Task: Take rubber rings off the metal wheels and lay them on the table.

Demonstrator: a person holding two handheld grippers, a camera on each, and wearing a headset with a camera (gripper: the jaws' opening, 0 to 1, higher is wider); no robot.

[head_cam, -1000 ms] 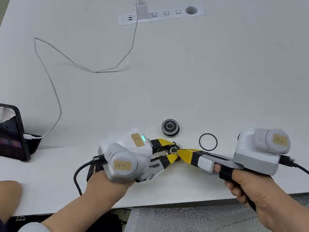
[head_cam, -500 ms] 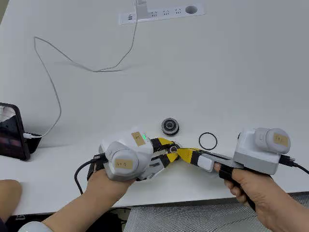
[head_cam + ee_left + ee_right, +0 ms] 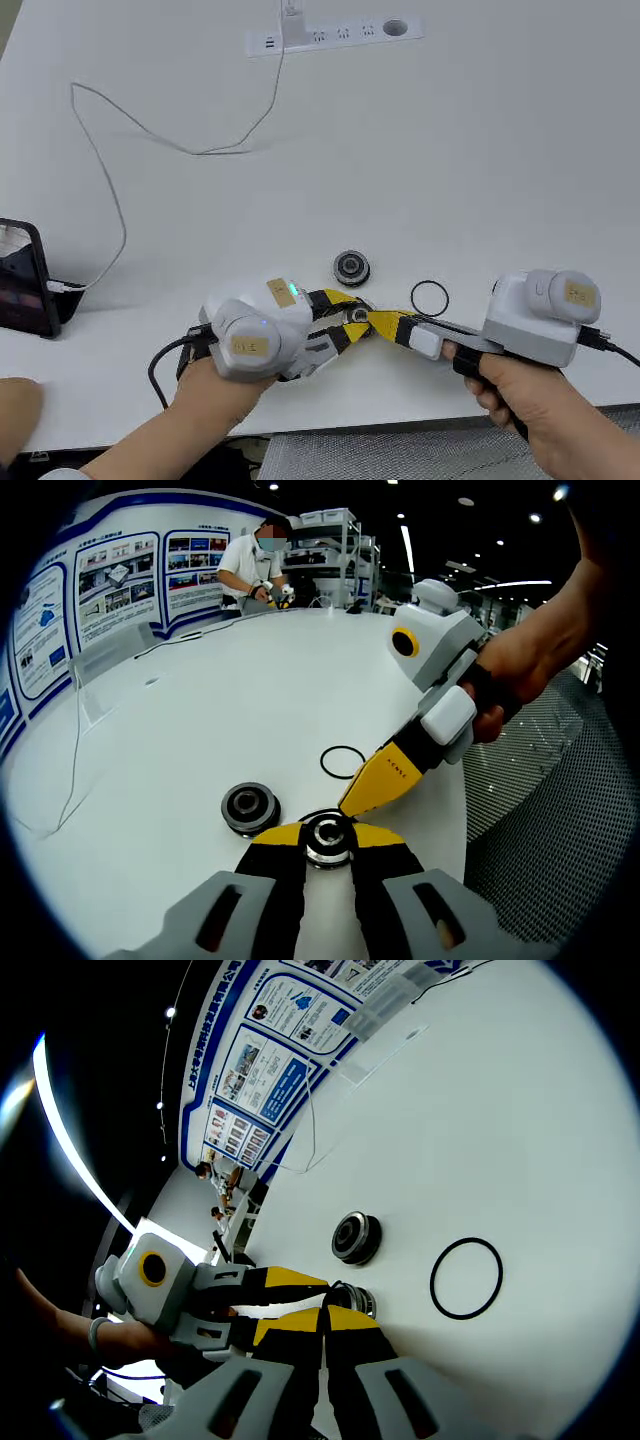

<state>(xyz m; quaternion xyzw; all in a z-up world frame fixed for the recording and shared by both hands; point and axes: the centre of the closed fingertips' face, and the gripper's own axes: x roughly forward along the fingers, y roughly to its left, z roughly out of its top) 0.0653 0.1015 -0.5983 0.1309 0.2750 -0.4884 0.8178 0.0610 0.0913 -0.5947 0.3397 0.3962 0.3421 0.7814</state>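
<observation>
A: Where is the wheel being worked on?

B: Close to the near edge of the tabletop (image 3: pixel 470 150), about midway along it. The left hand-held gripper (image 3: pixel 350 316) has its yellow jaws clamped on either side of that metal wheel (image 3: pixel 328 840).

A: And the other one?

B: The right hand-held gripper (image 3: pixel 378 320) comes in from the right edge's side, its two jaws pressed together. Their tips touch the wheel's rim, where a thin black arc of rubber (image 3: pixel 335 1286) shows. I can't tell whether the rubber is actually pinched between them.

A: Anything lying free?

B: A second wheel (image 3: pixel 351 266) sits just beyond the grippers, toward the far edge. A loose rubber ring (image 3: pixel 430 297) lies flat to its right, apart from it.

A: The rest?

B: A white power strip (image 3: pixel 333 32) lies along the far edge. A cable (image 3: pixel 105 170) trails from it to a phone (image 3: pixel 25 275) at the left edge.
</observation>
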